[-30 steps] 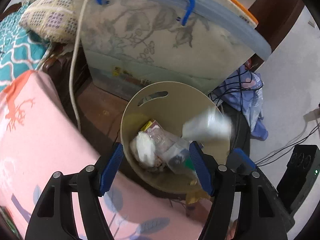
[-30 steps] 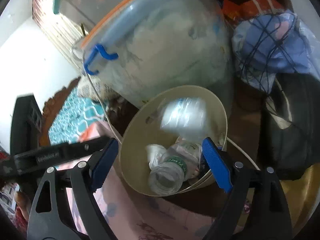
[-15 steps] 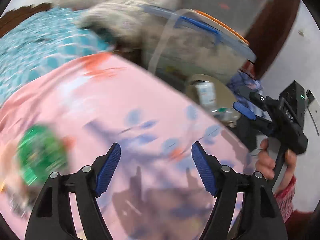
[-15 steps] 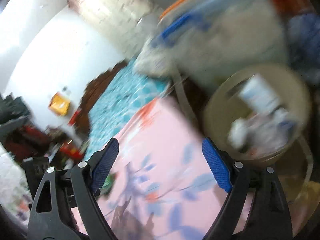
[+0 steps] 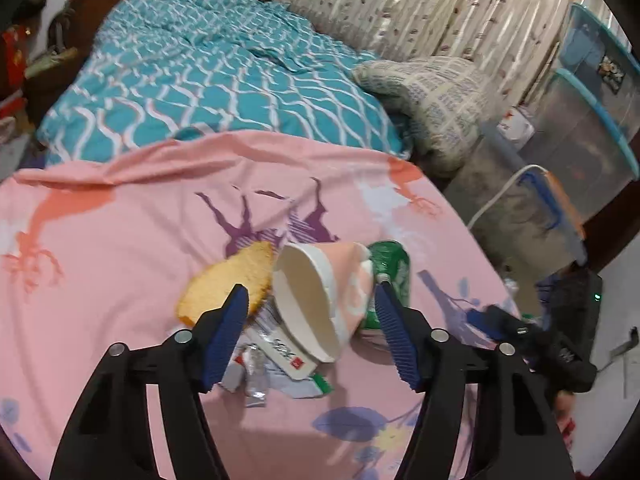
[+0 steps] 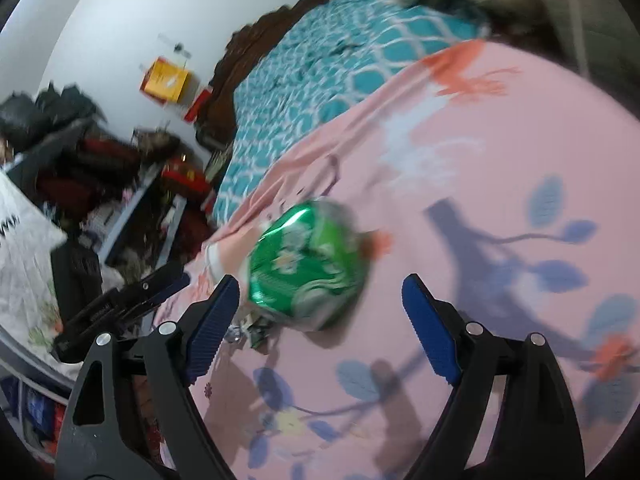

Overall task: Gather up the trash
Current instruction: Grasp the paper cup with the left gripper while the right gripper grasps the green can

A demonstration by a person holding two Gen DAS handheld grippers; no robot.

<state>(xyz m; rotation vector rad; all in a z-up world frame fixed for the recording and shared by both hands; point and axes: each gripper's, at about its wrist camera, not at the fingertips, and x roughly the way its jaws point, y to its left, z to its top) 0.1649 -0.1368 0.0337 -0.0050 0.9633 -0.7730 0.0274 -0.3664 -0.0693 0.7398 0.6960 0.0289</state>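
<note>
a pile of trash is seen on the pink sheet (image 5: 120,240) of the bed: a paper cup (image 5: 320,292) tipped on its side, a green can (image 5: 390,276) touching it on the right, a yellow sponge (image 5: 230,280) on the left, and wrappers (image 5: 276,364) underneath. the left gripper (image 5: 310,332) is held over the cup, jaws spread and empty. the right gripper (image 6: 316,320) is held before the can (image 6: 308,268), jaws likewise spread and empty.
</note>
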